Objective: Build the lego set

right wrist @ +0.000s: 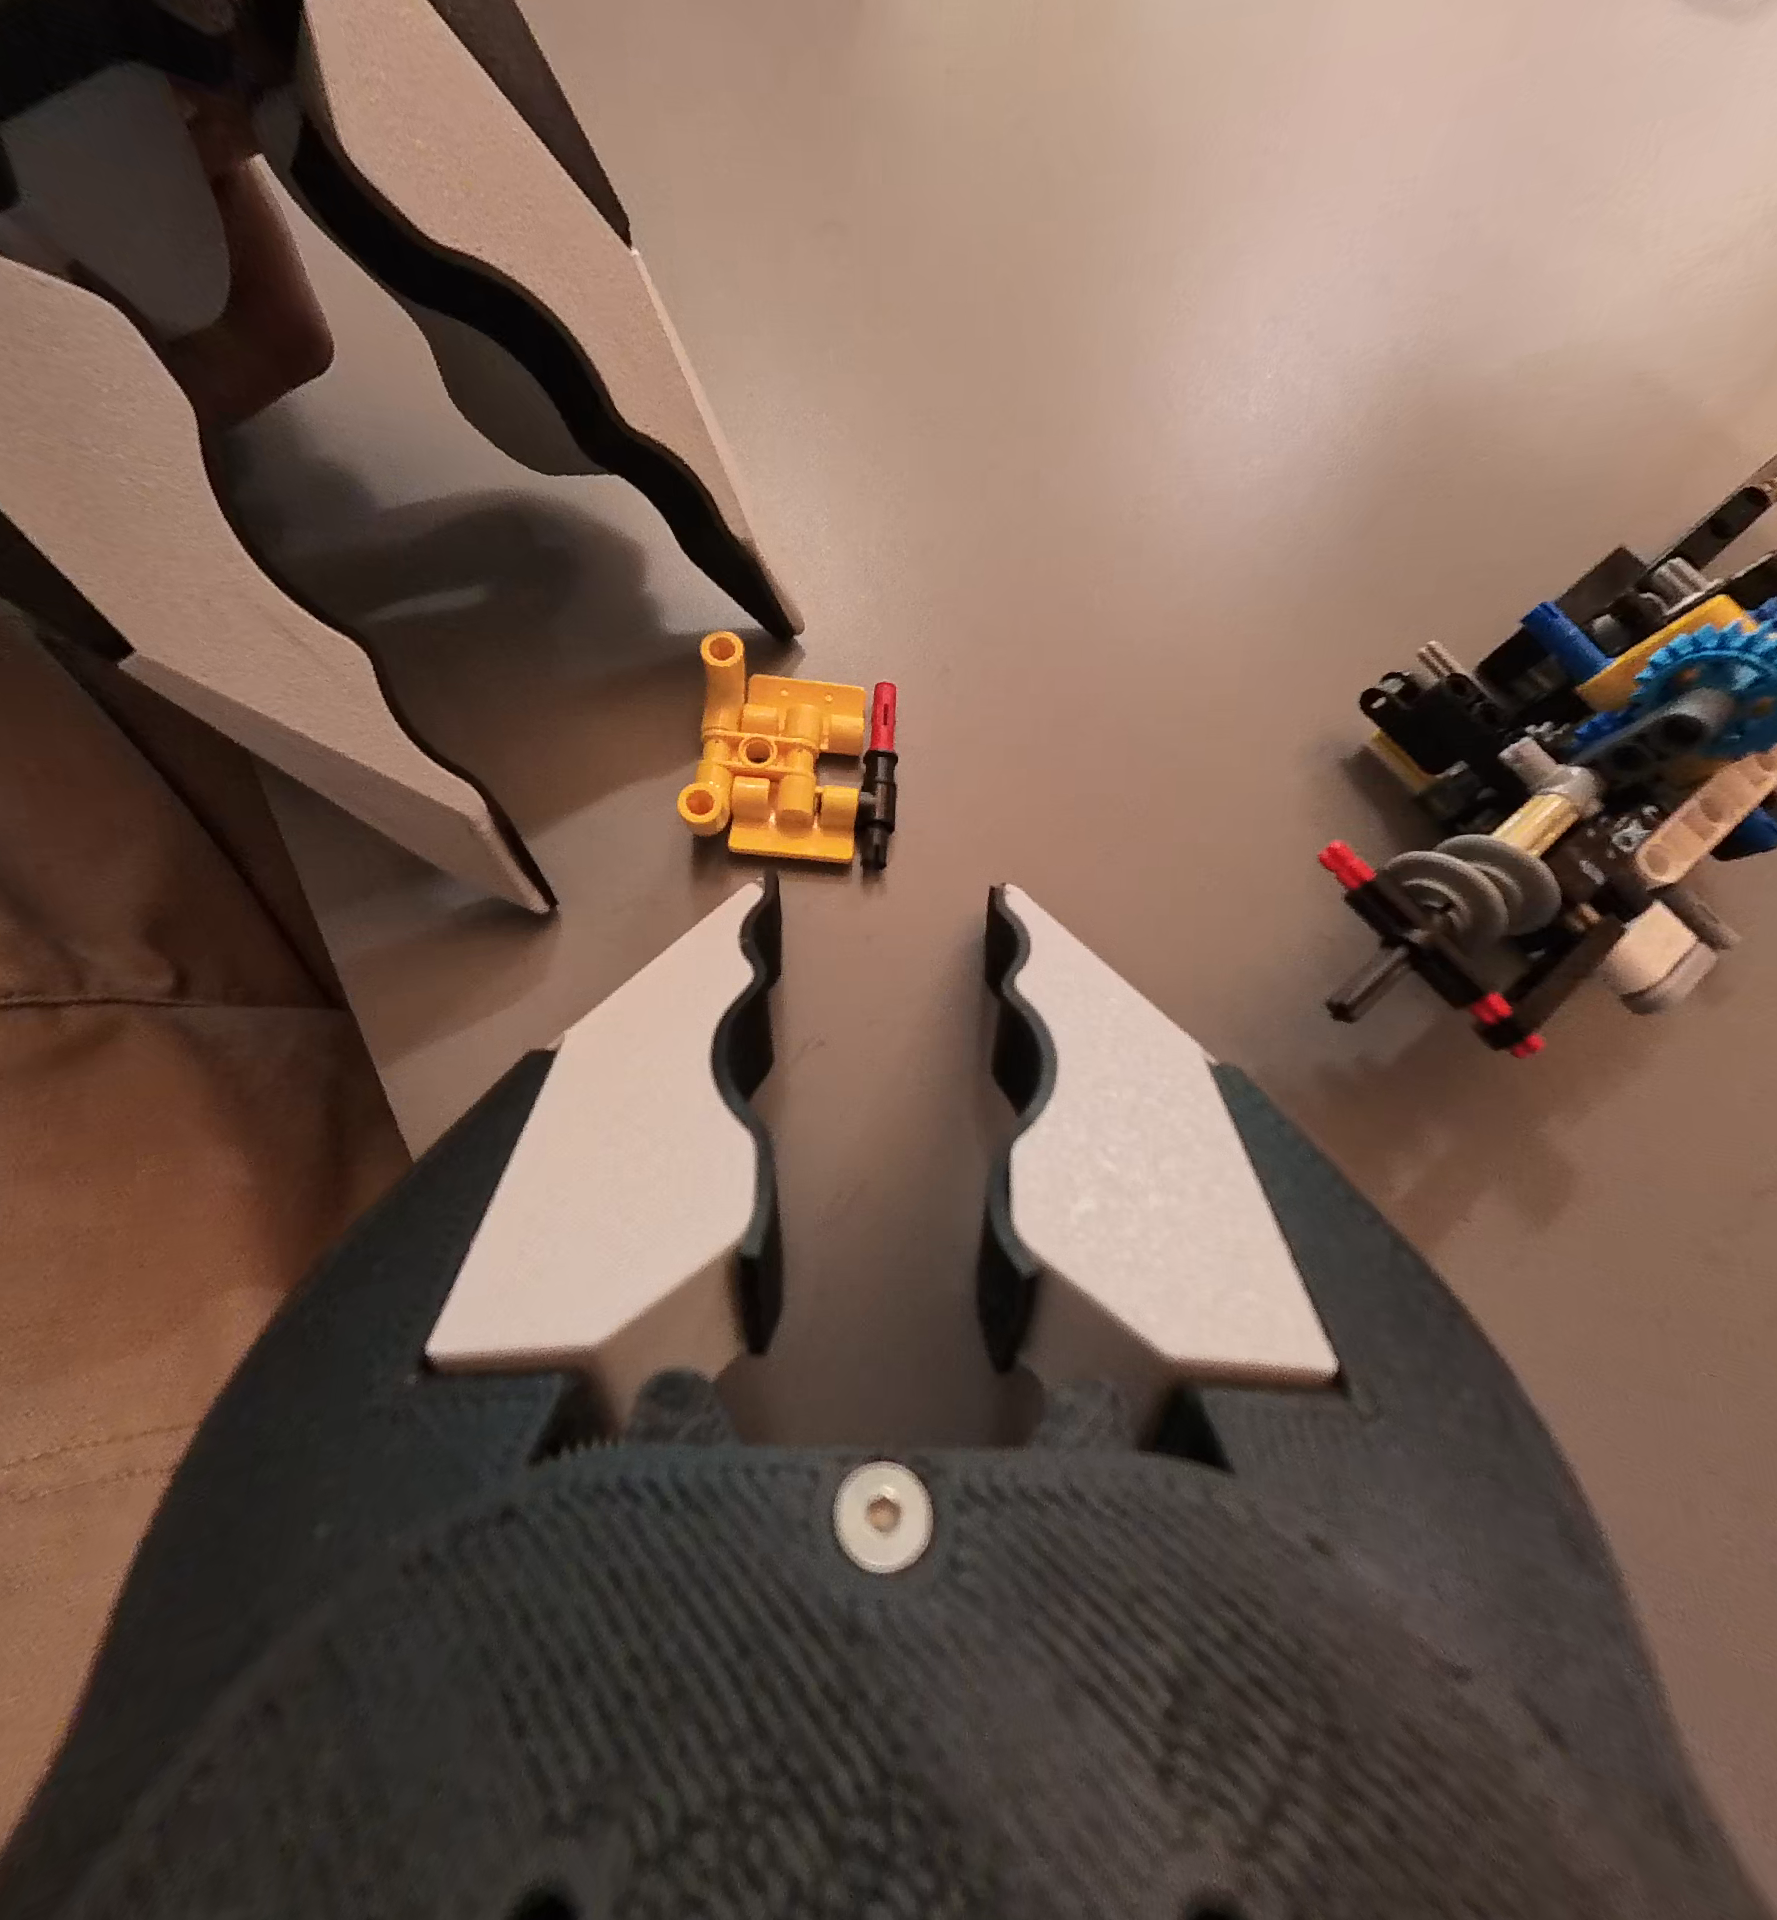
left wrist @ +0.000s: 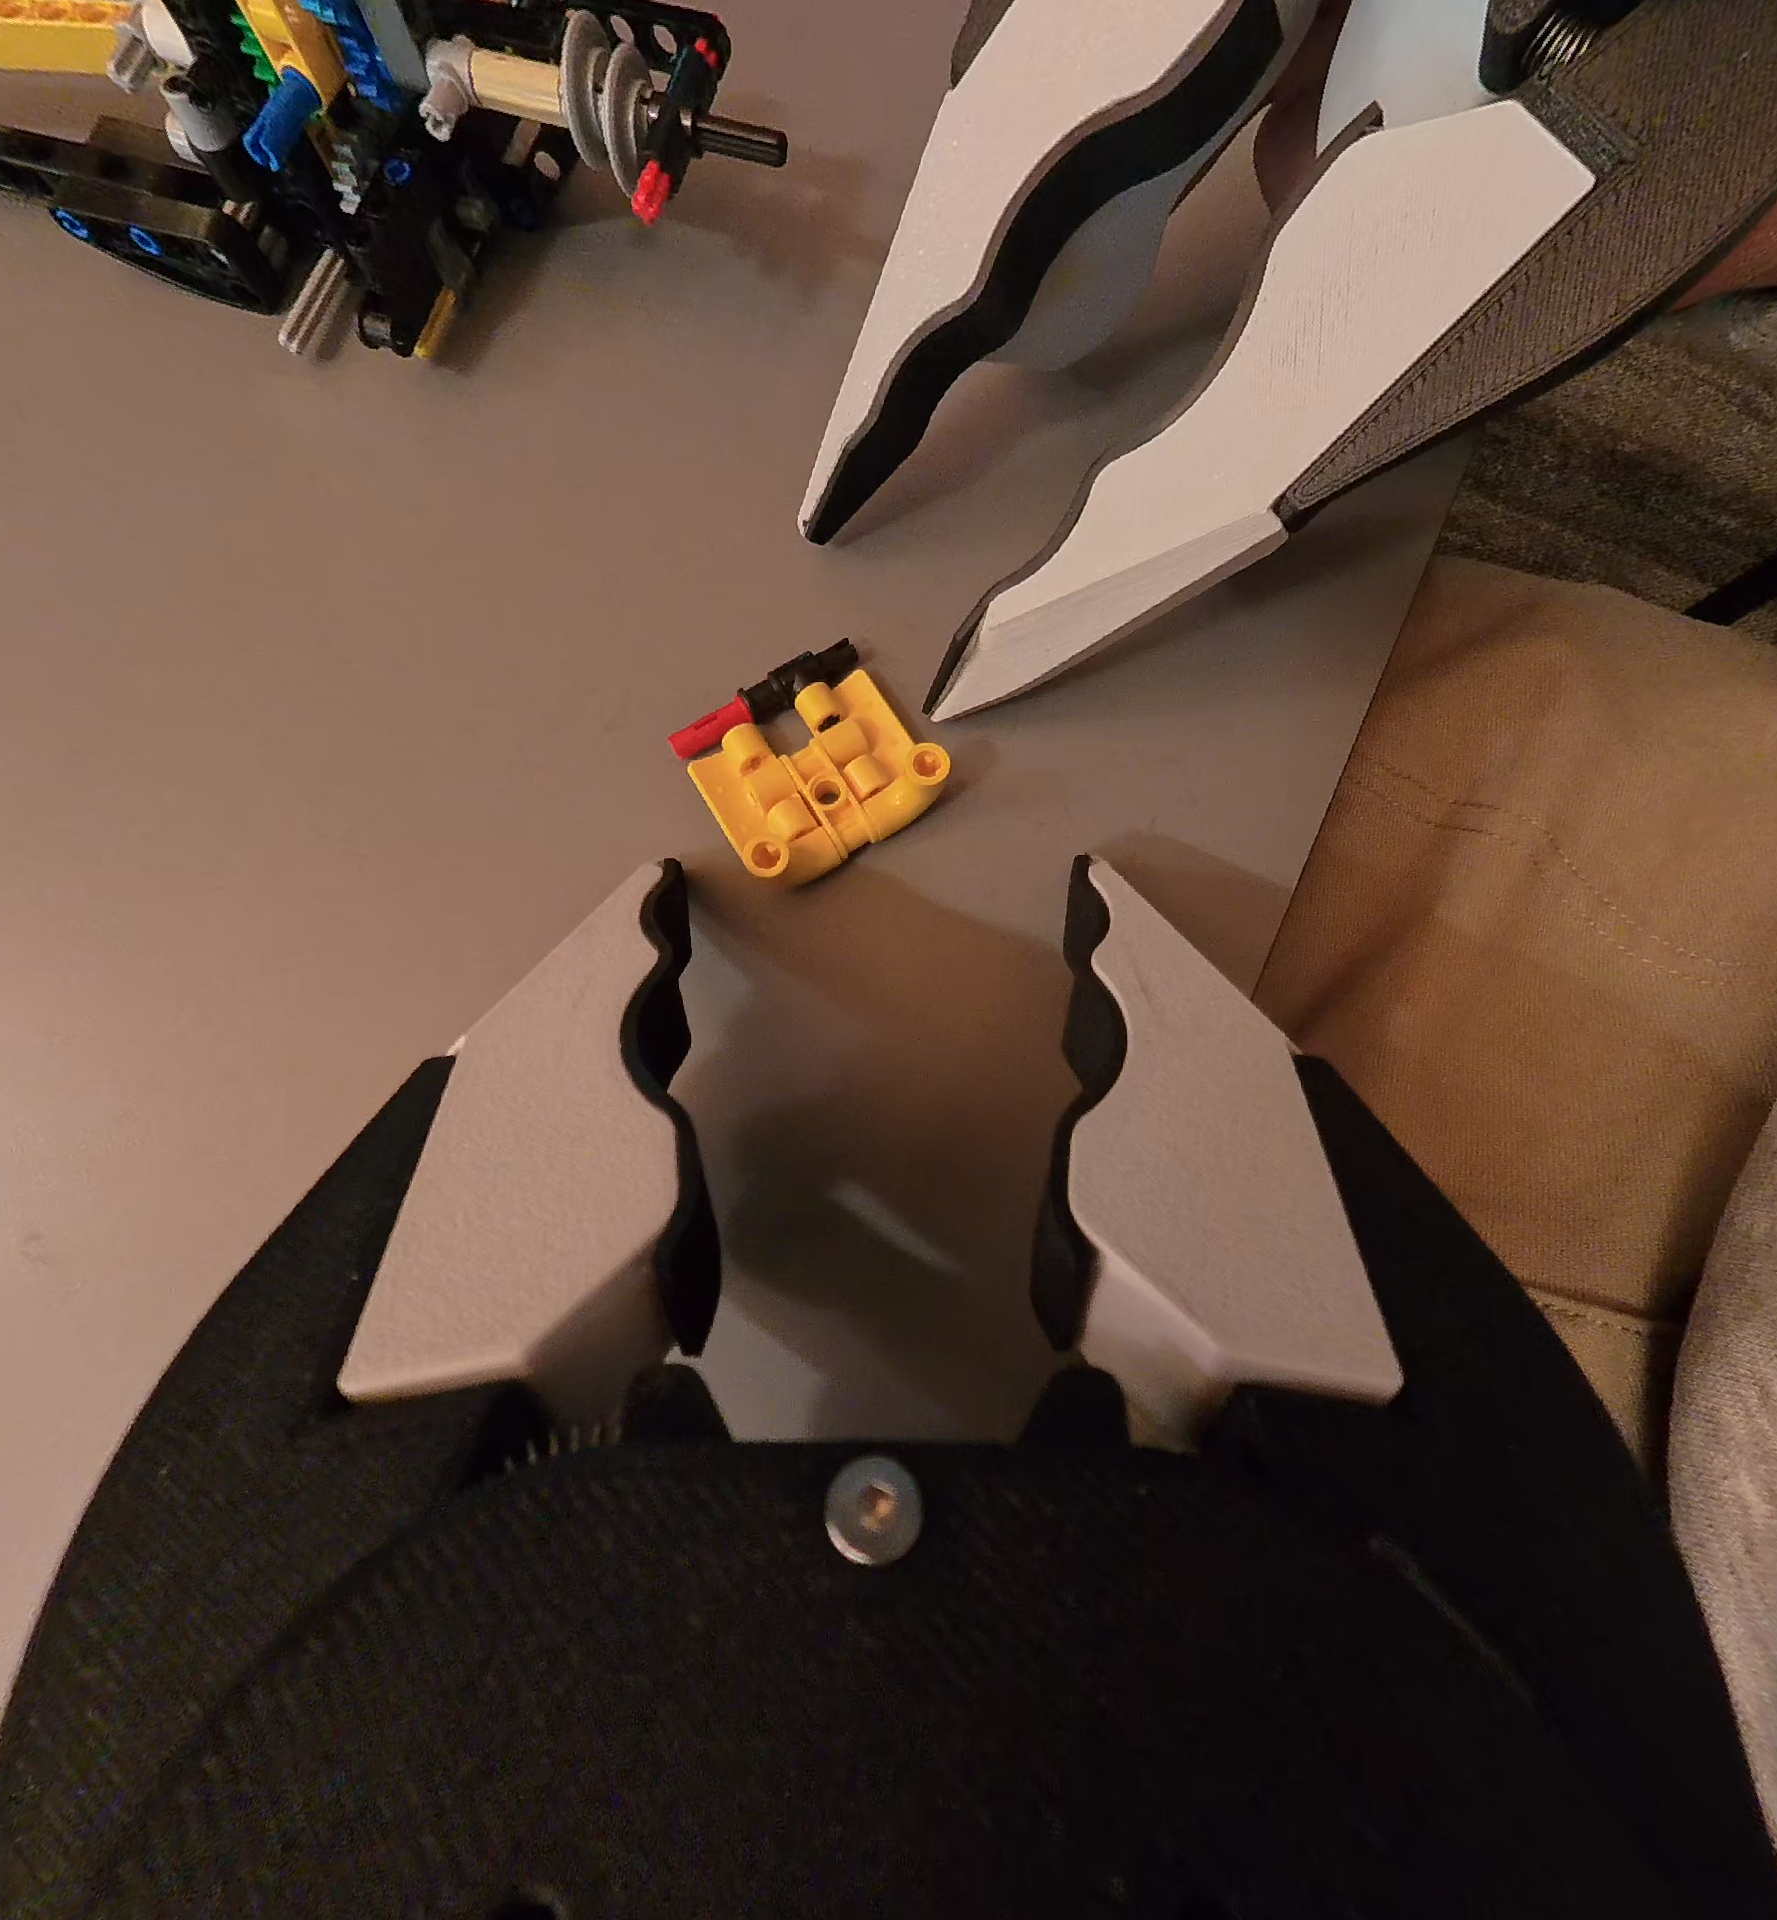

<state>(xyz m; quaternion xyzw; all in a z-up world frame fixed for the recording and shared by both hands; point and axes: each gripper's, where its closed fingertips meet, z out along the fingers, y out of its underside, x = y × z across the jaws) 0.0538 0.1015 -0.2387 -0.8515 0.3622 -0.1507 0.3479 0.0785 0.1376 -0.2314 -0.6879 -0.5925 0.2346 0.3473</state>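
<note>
A small yellow lego part [left wrist: 824, 781] with a black pin and a red axle [left wrist: 705, 729] on one side lies flat on the grey table. It also shows in the right wrist view [right wrist: 772, 774]. My left gripper [left wrist: 873, 868] is open and empty, its tips just short of the part. My right gripper [right wrist: 882, 891] is open and empty, its tips just short of the part from the opposite side. Each gripper shows in the other's view: the right [left wrist: 868, 623], the left [right wrist: 671, 764]. The partly built lego model [left wrist: 385, 135] stands far left; in the right wrist view [right wrist: 1611, 769] it stands right.
The table edge [left wrist: 1362, 748] runs close to the right of the yellow part, with a person's tan trousers [left wrist: 1549, 883] beyond it. In the right wrist view the trousers [right wrist: 115, 1143] are at the left. Bare table lies between the part and the model. The tips of one gripper are about 5 centimetres away from the tips of the other.
</note>
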